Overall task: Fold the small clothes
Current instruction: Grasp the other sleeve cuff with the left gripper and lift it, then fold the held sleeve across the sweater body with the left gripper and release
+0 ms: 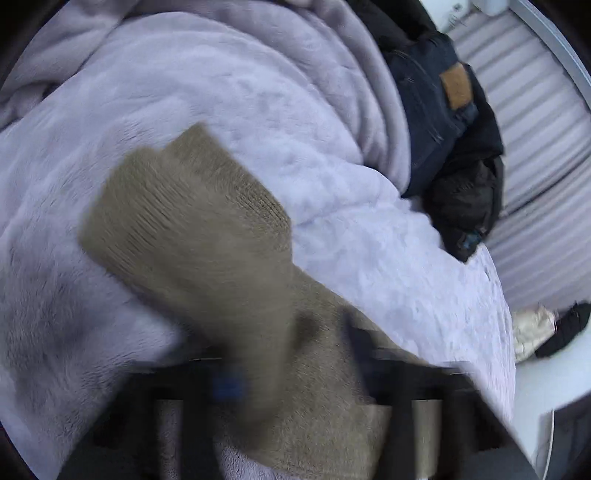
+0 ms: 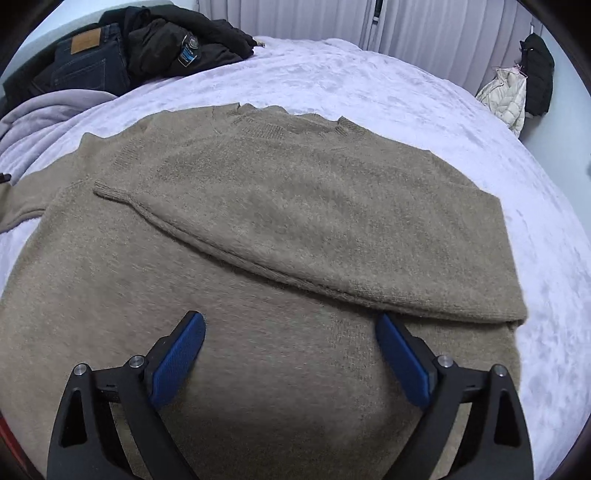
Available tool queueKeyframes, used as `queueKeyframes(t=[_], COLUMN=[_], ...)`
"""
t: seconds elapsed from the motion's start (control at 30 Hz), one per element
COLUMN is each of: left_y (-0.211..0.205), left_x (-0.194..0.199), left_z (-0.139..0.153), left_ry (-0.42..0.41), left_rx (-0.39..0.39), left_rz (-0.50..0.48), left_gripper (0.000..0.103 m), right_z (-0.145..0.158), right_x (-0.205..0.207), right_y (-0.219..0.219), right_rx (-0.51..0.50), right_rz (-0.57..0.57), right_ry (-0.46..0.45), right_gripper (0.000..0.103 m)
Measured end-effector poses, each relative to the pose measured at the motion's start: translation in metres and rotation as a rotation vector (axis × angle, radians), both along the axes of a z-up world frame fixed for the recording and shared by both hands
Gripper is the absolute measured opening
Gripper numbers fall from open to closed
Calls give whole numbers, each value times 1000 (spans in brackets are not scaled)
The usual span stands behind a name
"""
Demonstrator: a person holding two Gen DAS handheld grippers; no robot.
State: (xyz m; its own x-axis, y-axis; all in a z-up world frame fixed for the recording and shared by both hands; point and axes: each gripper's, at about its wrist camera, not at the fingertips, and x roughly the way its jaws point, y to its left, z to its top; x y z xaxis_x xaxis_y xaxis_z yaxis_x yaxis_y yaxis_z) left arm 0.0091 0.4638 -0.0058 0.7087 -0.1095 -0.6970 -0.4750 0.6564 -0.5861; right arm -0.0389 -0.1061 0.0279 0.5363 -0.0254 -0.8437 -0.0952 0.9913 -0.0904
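A tan knit sweater [image 2: 295, 206] lies flat on a lavender blanket [image 2: 424, 103], with one sleeve [image 2: 332, 258] folded across its body. My right gripper [image 2: 291, 332] hovers just over the lower body of the sweater, open, its blue pads [image 2: 181, 350] wide apart with nothing between them. The left wrist view is blurred. There the other sleeve [image 1: 192, 229], ribbed cuff uppermost, stands lifted off the blanket [image 1: 184, 92], and my left gripper [image 1: 291, 362] is shut on it; only one blue pad [image 1: 229, 387] shows beside the cloth.
Dark jeans [image 2: 88, 62] and a black jacket [image 2: 177, 40] are piled at the far left of the bed. A bunched lavender throw [image 2: 40, 110] lies beside them. A cream puffer coat [image 2: 506, 96] and a black garment [image 2: 539, 70] hang at the right, by pale curtains [image 2: 424, 26].
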Motion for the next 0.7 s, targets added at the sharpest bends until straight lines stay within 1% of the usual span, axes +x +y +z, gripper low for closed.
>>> queueKeyframes(t=[0.03, 0.07, 0.13, 0.23, 0.27, 0.33, 0.37, 0.4, 0.43, 0.47, 0.5, 0.53, 0.57, 0.6, 0.63, 0.7], left_y=[-2, -1, 3, 16, 19, 21, 21, 21, 22, 24, 28, 32, 37, 42, 45, 47], left_x=[2, -1, -12, -36, -43, -52, -54, -52, -50, -49, -47, -46, -42, -40, -38, -35], left_z=[2, 3, 6, 13, 17, 24, 26, 25, 22, 18, 13, 6, -4, -11, -17, -21], left_ry=[-5, -11, -13, -69, -88, -111, -111, -103, -87, -75, -70, -63, -47, -39, -37, -40], left_rx=[4, 17, 39, 7, 11, 53, 76, 86, 87, 82, 67, 29, -36, -84, -114, -111], left_rz=[-3, 5, 25, 68, 81, 92, 86, 67, 49, 39, 31, 13, -8, -21, -27, -26], left_gripper=[17, 17, 17, 17, 17, 17, 17, 12, 8, 8, 8, 9, 9, 9, 9, 9], right_z=[9, 17, 35, 46, 45, 40, 35, 30, 25, 19, 12, 4, -4, -9, -11, -14], right_x=[1, 2, 13, 40, 51, 73, 85, 94, 100, 107, 111, 113, 114, 113, 109, 101], right_y=[5, 11, 35, 80, 95, 127, 145, 161, 177, 196, 214, 227, 242, 253, 260, 268], right_rx=[49, 80, 89, 80, 63, 30, 21, 14, 0, -27, -54, -78, -105, -116, -120, -149], right_rz=[25, 41, 67, 135, 152, 174, 181, 182, 185, 195, 206, 219, 230, 238, 247, 257], right_ry=[-10, -29, -63, -78, -78, -61, -47, -37, -36, -36, -33, -25, -11, -8, -16, -47], right_gripper=[96, 96, 96, 96, 96, 96, 96, 96, 96, 96, 96, 96, 96, 96, 96, 96])
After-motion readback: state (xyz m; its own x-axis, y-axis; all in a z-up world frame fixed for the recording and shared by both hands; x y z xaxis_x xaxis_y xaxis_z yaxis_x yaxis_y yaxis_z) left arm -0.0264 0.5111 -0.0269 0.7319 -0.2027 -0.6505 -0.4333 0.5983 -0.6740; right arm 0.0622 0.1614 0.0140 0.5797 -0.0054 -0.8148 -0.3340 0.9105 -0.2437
